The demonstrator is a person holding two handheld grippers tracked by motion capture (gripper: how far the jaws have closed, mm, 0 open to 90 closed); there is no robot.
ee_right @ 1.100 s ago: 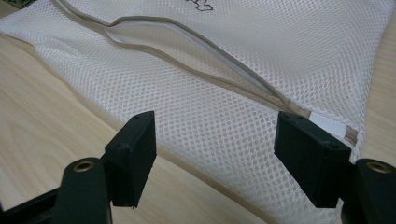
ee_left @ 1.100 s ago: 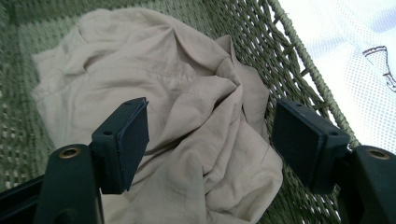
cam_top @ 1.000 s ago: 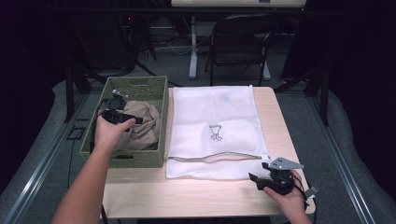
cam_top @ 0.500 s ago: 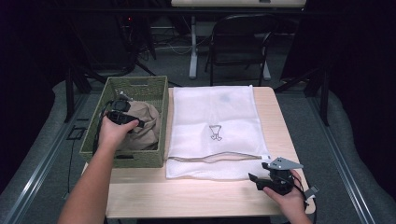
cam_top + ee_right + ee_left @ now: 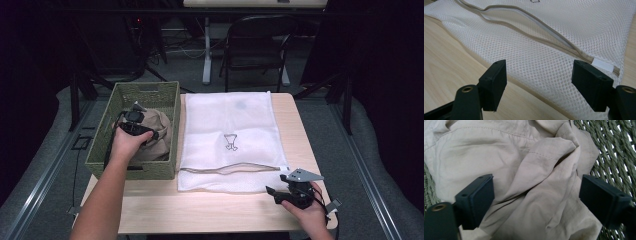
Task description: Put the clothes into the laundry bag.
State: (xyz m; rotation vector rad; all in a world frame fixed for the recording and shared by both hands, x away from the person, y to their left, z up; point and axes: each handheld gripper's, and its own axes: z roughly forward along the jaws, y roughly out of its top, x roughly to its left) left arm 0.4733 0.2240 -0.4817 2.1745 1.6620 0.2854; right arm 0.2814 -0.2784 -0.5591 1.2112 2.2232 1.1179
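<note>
Landmark: green woven basket point(image 5: 170, 107), at the table's point(image 5: 165, 205) left end.

Left gripper point(image 5: 134, 122) is down inside the basket, over the crumpled beige garment point(image 5: 159, 132) that lies in it. In the left gripper view its jaws stand wide apart and have just been opening; folds of the garment point(image 5: 529, 170) lie between and below them, pads not pressing on the cloth, nothing held. Basket weave point(image 5: 614, 152) shows just past the cloth's edge.

White mesh laundry bag point(image 5: 230, 135) lies flat on the table, just right of the basket, its tan zipper point(image 5: 529, 27) gaping.

Right gripper point(image 5: 290, 192) sits well right of the basket, at the bag's near right corner. Jaws wide open, empty, low over the mesh point(image 5: 541, 67) near the zipper's end.
</note>
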